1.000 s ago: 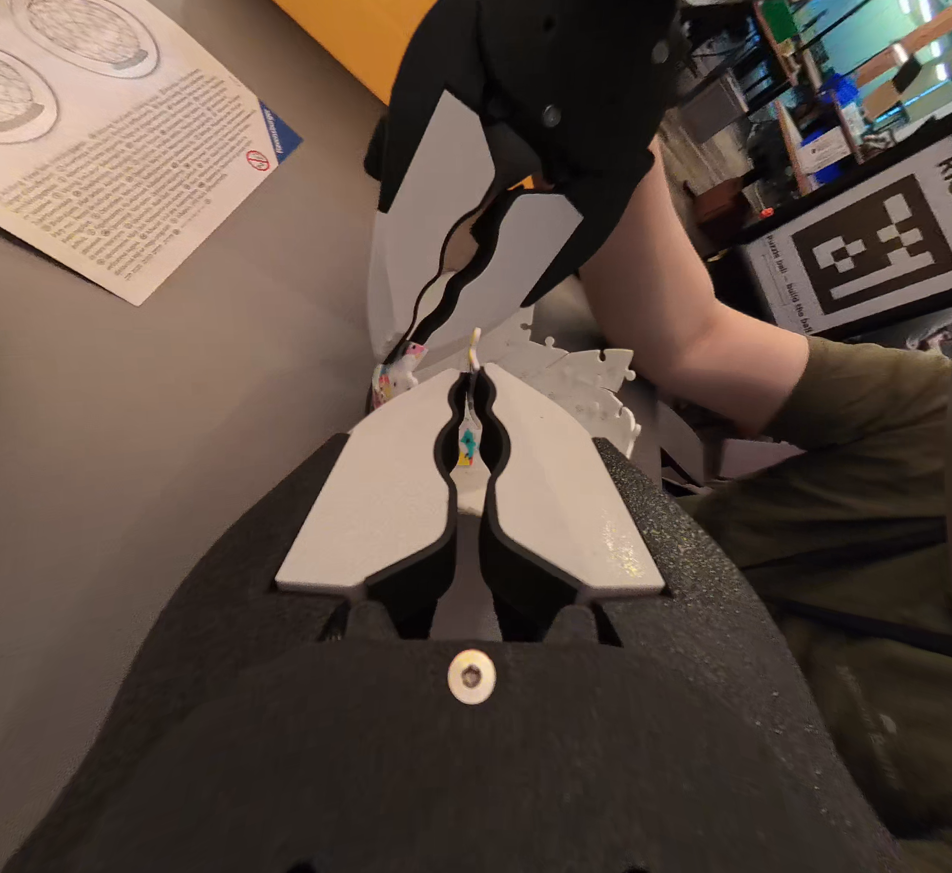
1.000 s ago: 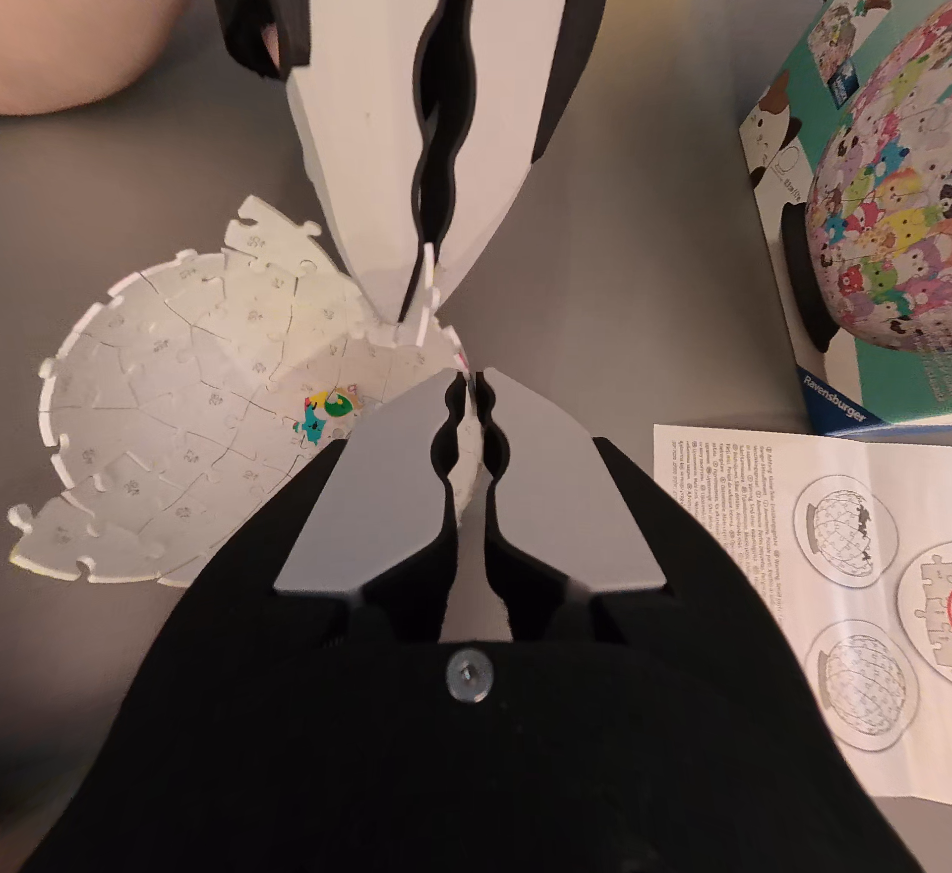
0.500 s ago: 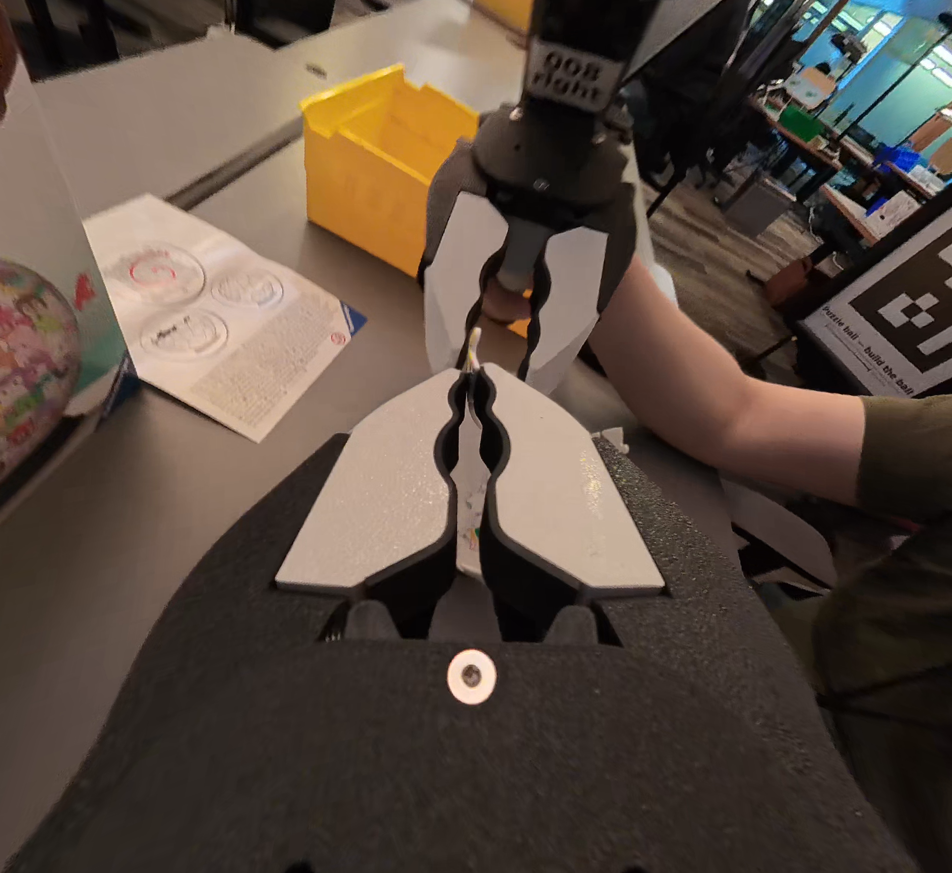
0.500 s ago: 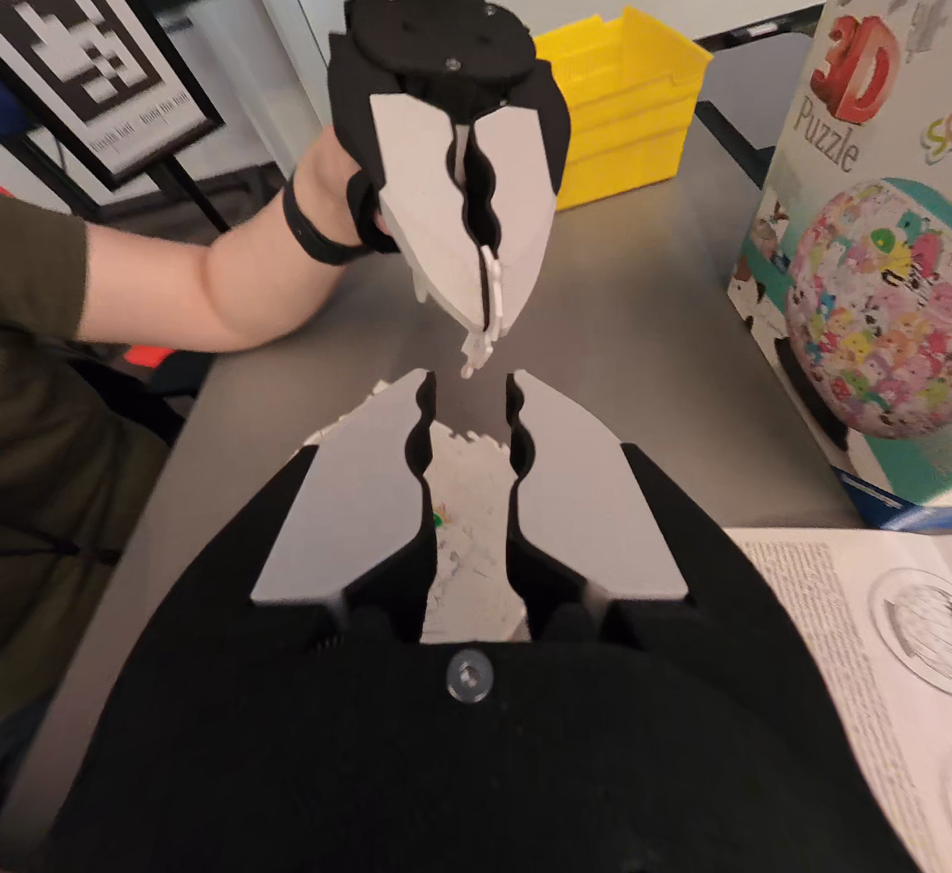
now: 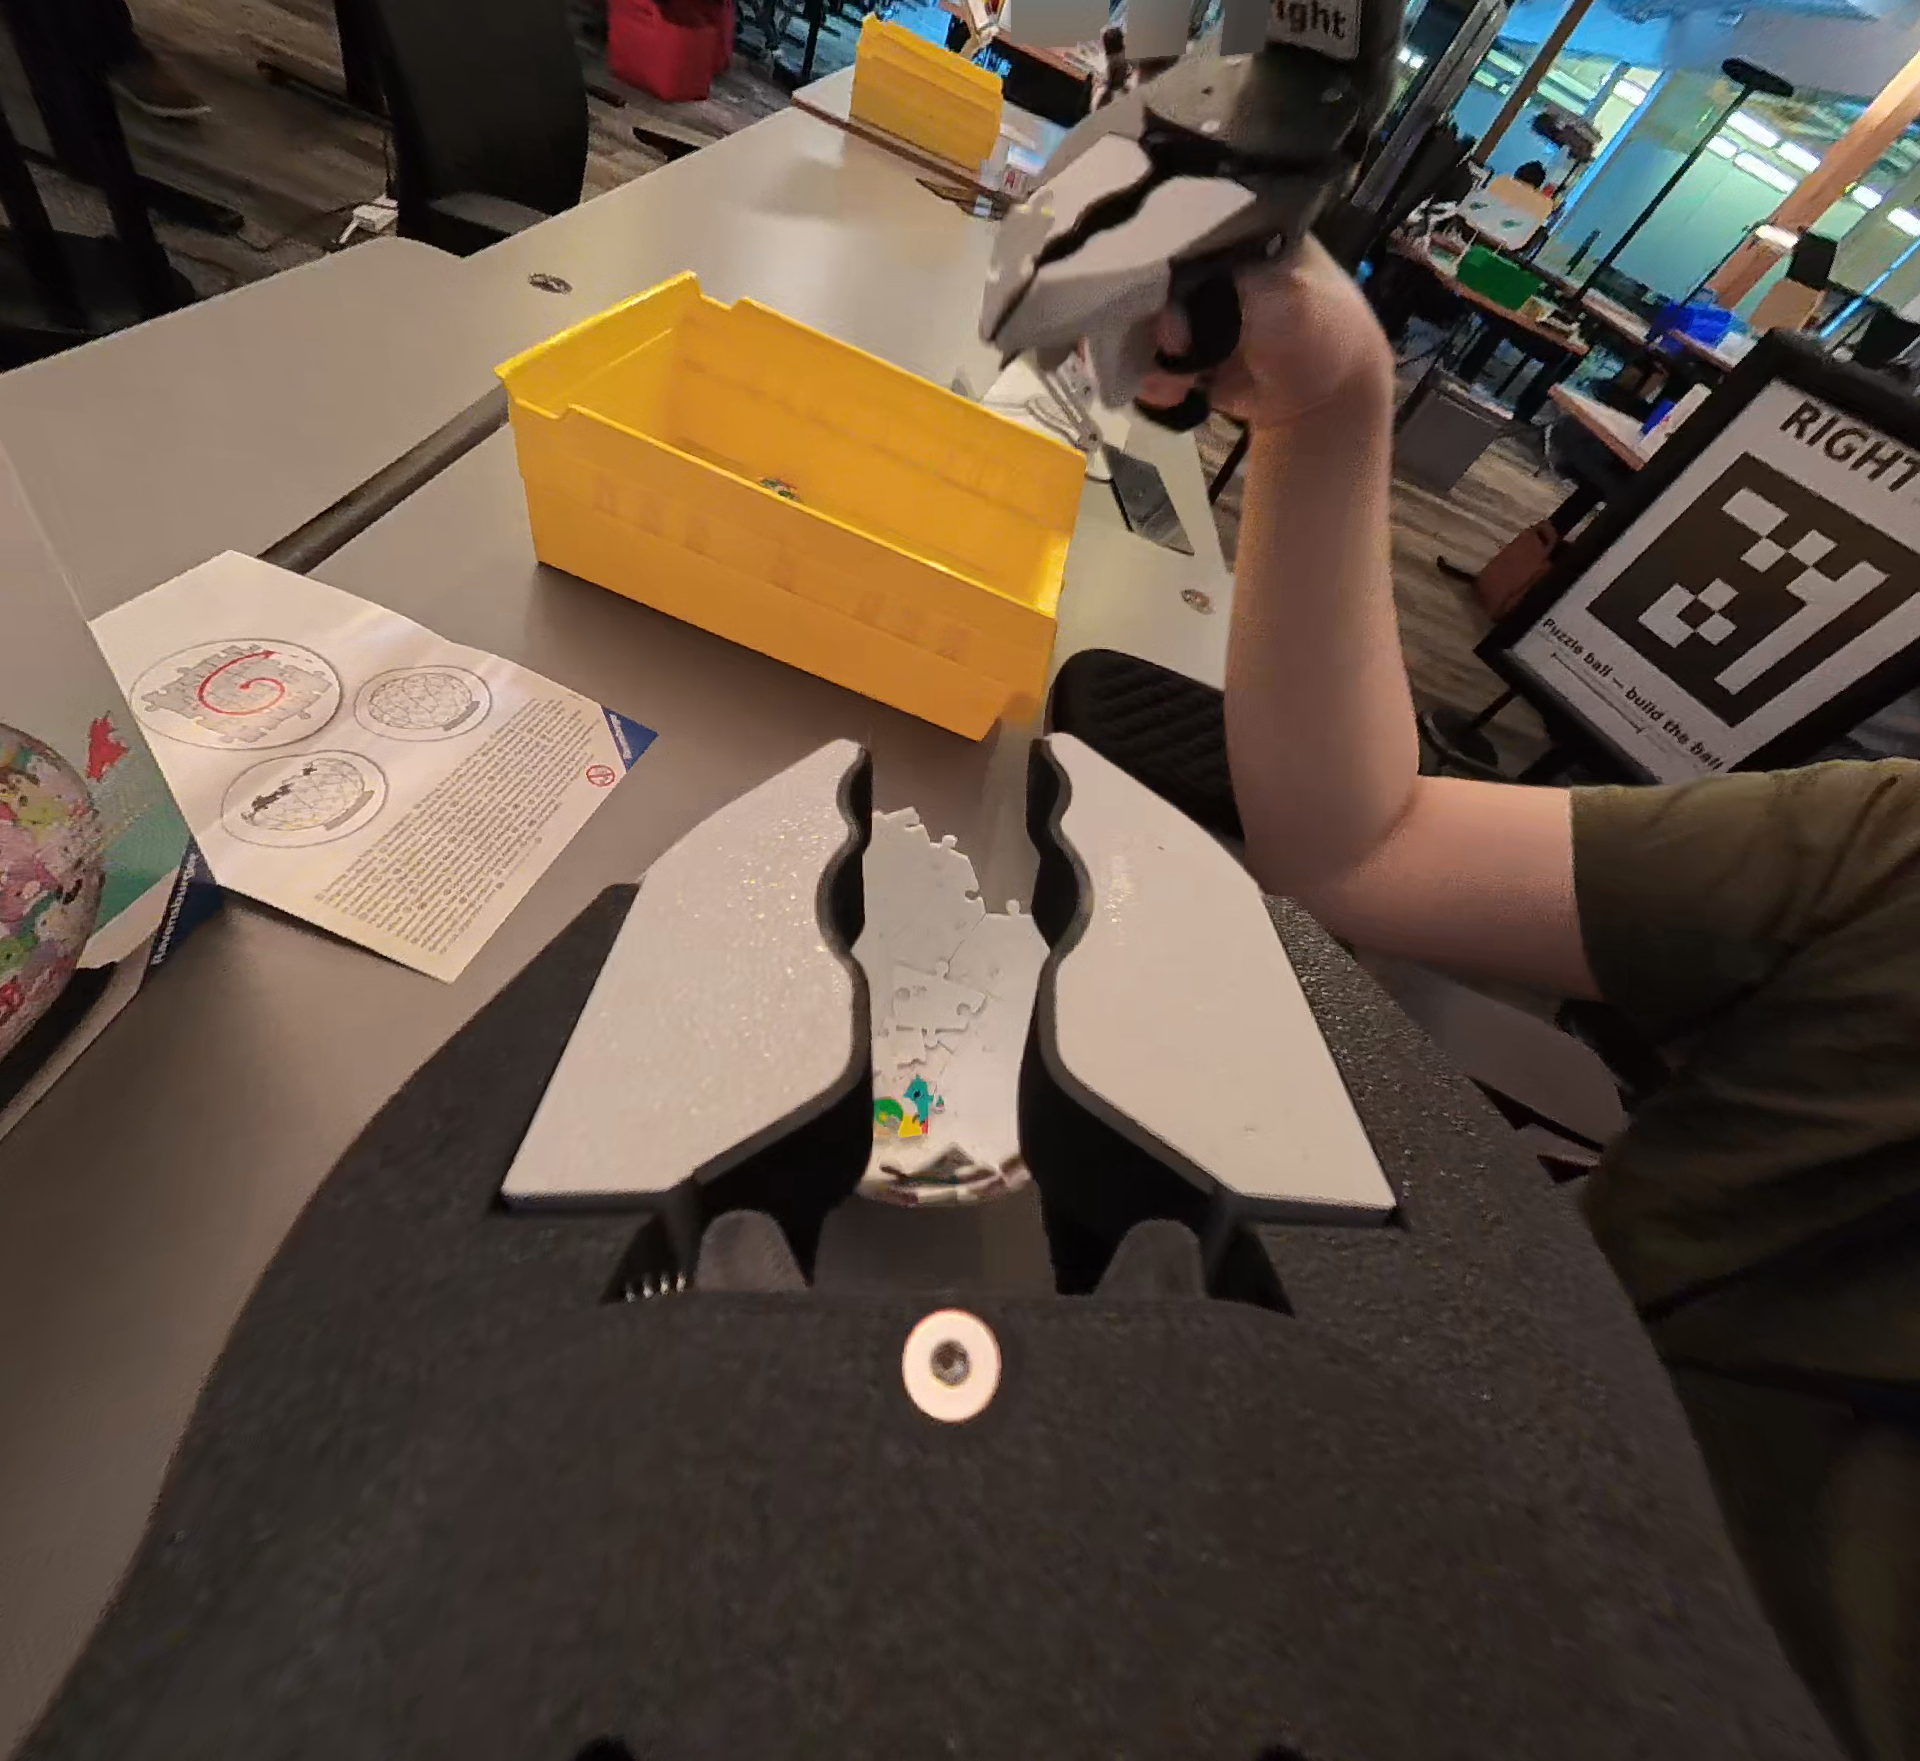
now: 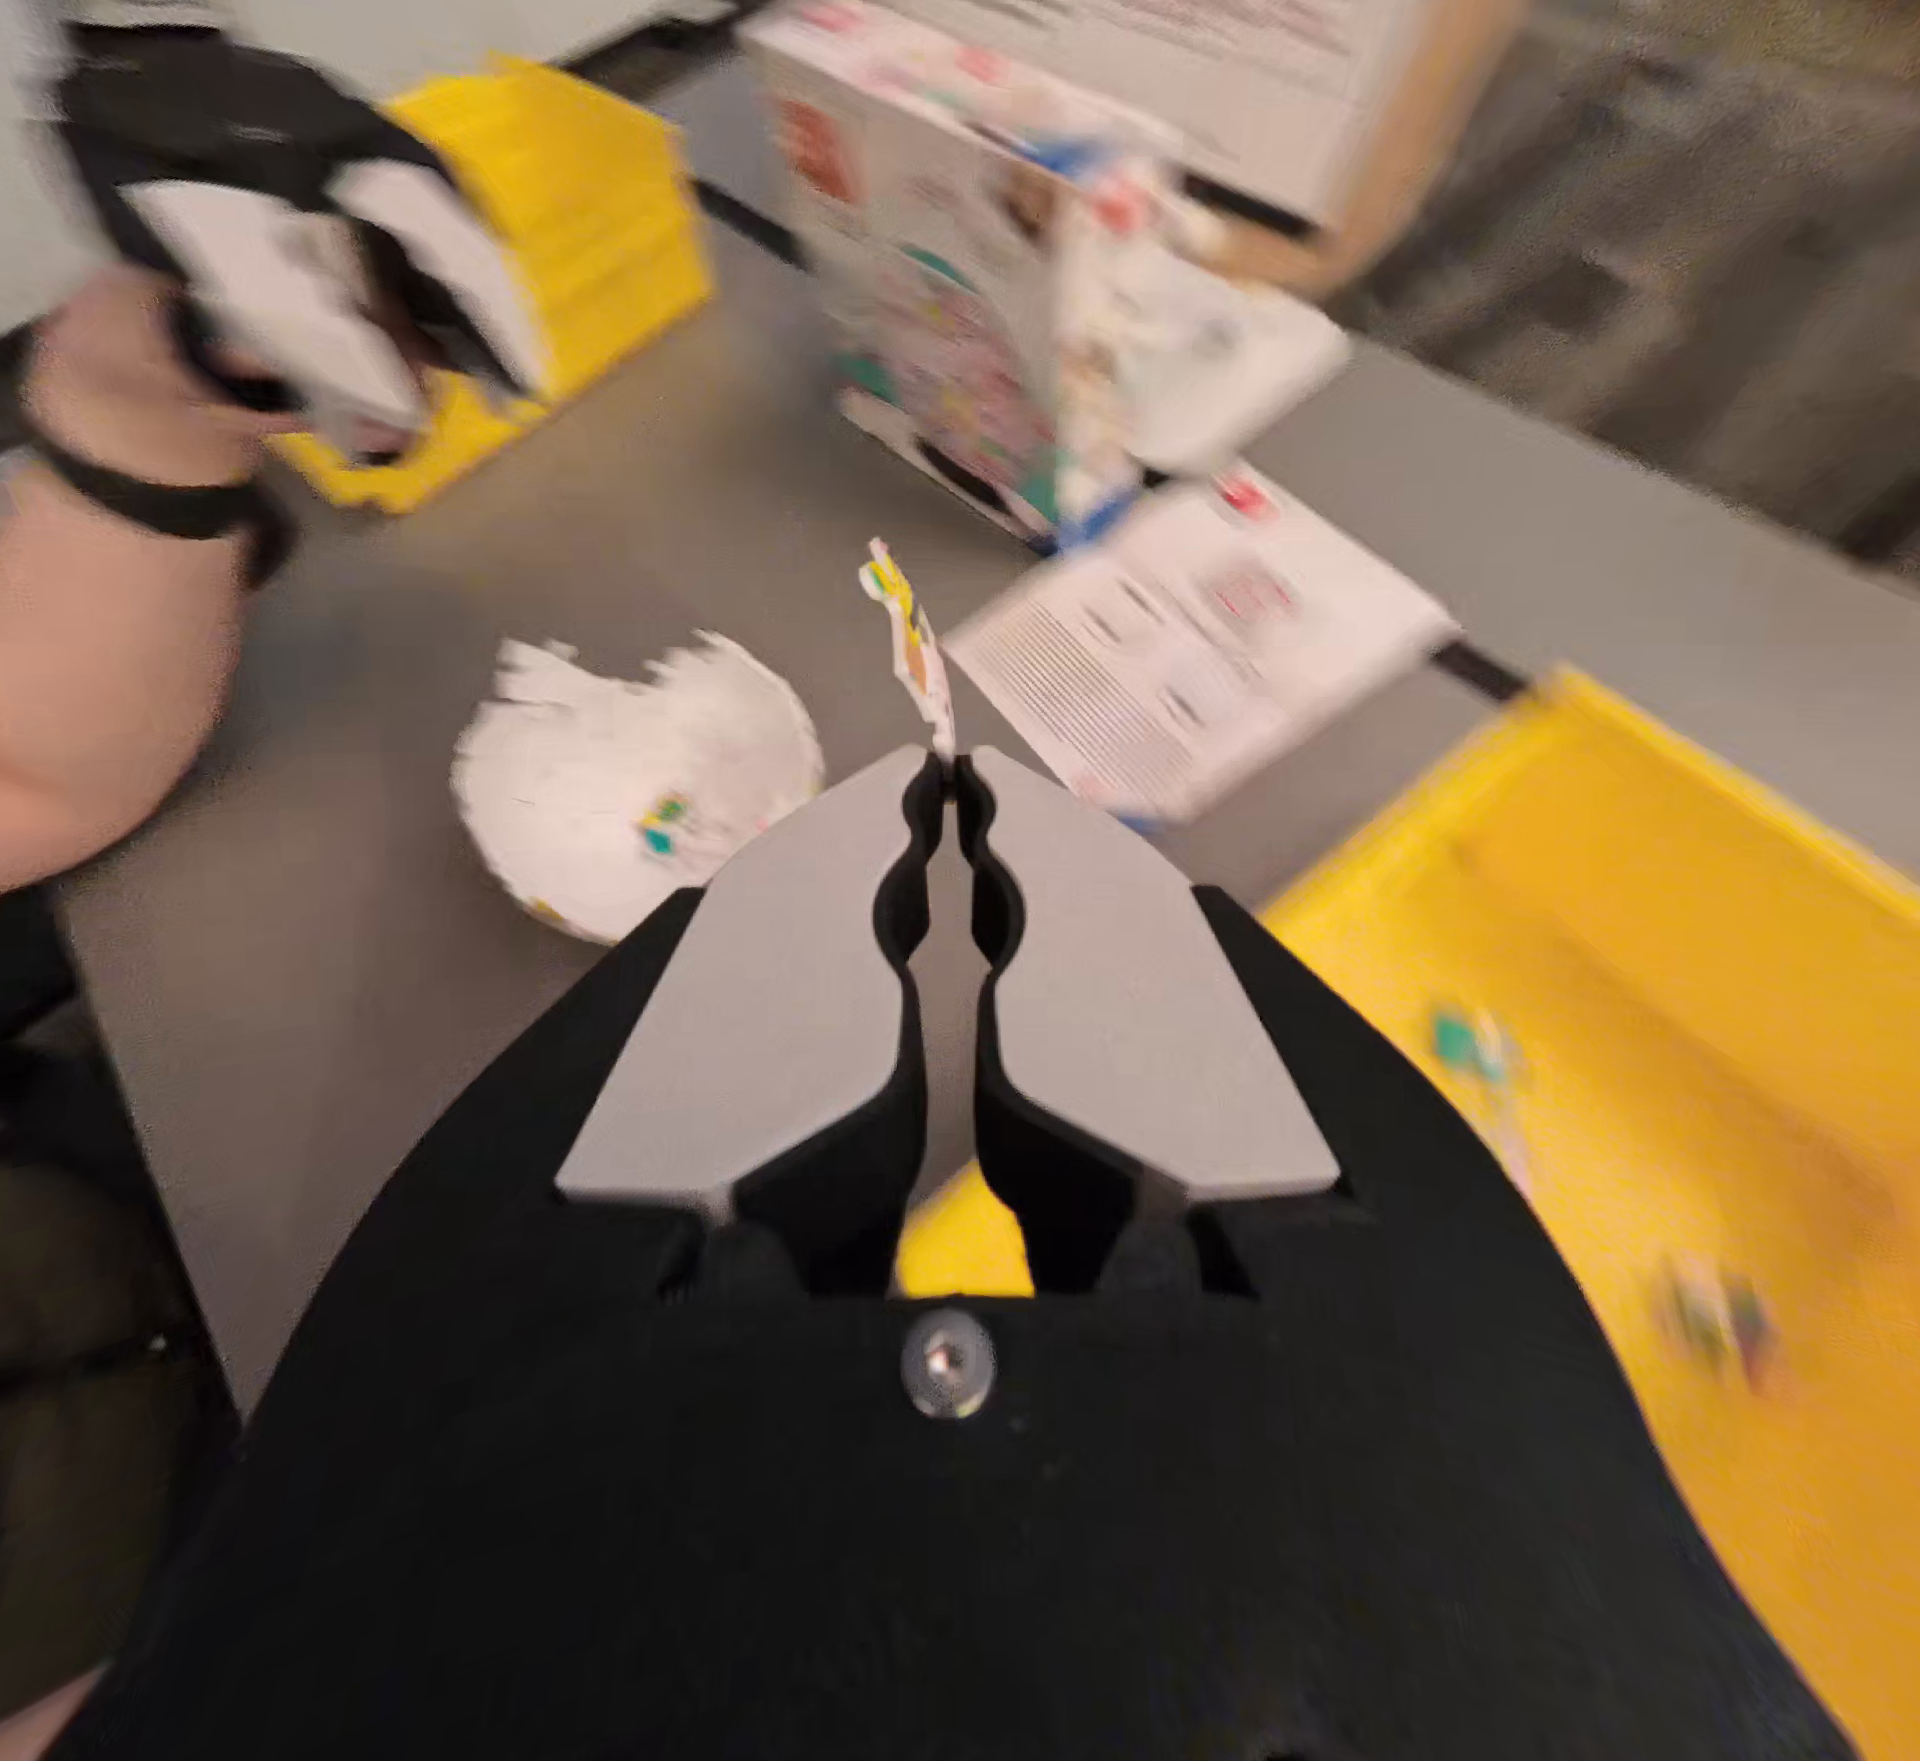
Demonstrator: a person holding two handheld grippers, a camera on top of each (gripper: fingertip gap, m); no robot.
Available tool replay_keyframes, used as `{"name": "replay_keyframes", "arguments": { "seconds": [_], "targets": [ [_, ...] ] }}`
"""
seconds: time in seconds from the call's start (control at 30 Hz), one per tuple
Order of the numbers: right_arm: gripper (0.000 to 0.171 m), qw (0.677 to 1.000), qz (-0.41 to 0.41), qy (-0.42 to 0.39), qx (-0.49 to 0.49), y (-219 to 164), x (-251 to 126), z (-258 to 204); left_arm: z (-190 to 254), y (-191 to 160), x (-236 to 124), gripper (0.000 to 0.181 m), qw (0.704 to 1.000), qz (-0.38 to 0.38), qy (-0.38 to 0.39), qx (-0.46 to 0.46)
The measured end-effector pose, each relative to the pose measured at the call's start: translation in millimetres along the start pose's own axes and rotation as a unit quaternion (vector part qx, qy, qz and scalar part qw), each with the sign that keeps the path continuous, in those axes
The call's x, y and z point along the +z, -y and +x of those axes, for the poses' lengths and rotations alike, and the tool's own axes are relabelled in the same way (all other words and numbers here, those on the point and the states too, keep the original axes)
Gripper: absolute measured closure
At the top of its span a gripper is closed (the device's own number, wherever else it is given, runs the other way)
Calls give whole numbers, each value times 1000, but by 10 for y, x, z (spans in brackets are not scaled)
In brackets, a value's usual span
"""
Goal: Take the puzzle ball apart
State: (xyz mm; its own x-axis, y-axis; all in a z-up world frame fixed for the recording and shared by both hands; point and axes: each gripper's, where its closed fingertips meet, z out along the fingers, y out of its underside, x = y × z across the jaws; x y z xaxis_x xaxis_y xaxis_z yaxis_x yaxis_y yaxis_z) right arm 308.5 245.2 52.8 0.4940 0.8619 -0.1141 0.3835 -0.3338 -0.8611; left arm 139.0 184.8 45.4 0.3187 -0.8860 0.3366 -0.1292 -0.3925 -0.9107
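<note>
The puzzle ball is down to a white half shell that lies open side up on the grey table. In the left wrist view it shows under my fingers. My left gripper is open and empty above the shell; it also shows, blurred, in the right wrist view. My right gripper is shut on one coloured puzzle piece that sticks out past the fingertips. It is held high in the left wrist view, beyond the yellow bin.
A second yellow bin at the right holds a few loose pieces. The puzzle box and an instruction leaflet stand behind the shell. A marker sign stands off the table at the right. Tip to tip, the grippers are about 20 centimeters apart.
My left gripper held the piece; my right gripper opened, then shut on it. The left jaws then opened and let go. The right gripper has swung away with the piece.
</note>
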Motion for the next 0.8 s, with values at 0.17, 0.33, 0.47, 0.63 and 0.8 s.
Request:
{"name": "replay_keyframes", "arguments": {
  "seconds": [0.17,0.33,0.47,0.63,0.8],
  "targets": [
    [168,962,-182,-116,168,-1301,-298,937,49,-84,49,155,999,-35,6,10],
    [168,928,-263,-57,259,-1973,-53,1068,5,-282,115,155,995,-94,31,26],
    [154,922,-260,-65,278,-2043,-52,1134,-88,-375,107,156,990,-121,58,38],
    [149,933,-197,-147,262,-1739,-297,1313,-223,-375,26,156,988,-121,91,39],
    [149,982,-30,-181,50,-571,-364,1062,-413,-551,-16,156,977,-164,126,45]
  ]
}}
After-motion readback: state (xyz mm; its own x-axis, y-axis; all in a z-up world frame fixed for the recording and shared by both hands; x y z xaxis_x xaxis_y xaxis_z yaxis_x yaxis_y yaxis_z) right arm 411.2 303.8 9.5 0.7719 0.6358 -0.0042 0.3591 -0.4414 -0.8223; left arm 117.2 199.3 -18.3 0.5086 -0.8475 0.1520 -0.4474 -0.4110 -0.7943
